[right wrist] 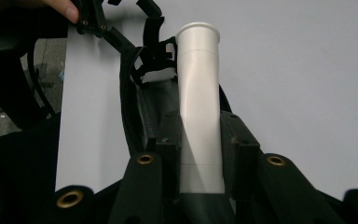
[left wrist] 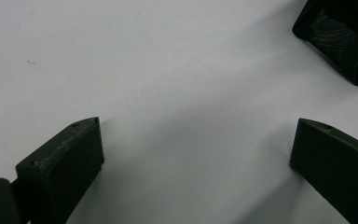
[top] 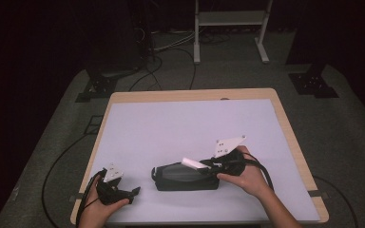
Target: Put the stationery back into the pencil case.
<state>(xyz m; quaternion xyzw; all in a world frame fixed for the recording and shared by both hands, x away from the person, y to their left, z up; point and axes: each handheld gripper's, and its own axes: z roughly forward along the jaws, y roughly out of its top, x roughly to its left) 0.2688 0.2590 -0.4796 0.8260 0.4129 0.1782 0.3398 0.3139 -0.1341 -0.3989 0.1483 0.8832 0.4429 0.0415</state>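
The white tube's [right wrist: 198, 107] lower end is hidden between the right tool's [right wrist: 199, 140] jaws, which clamp it, and its far end points over the black bag [top: 185, 176]. The bag lies near the bench's [top: 171, 123] front edge; its inside is too dark to read. The left tool [top: 123, 192], left of the bag, rests low with jaws spread wide, empty.

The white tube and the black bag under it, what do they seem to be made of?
White tube: likely matte plastic, smooth with a flared rim. Black bag: seemingly fabric, with woven mesh on one end and a zip along its opening.
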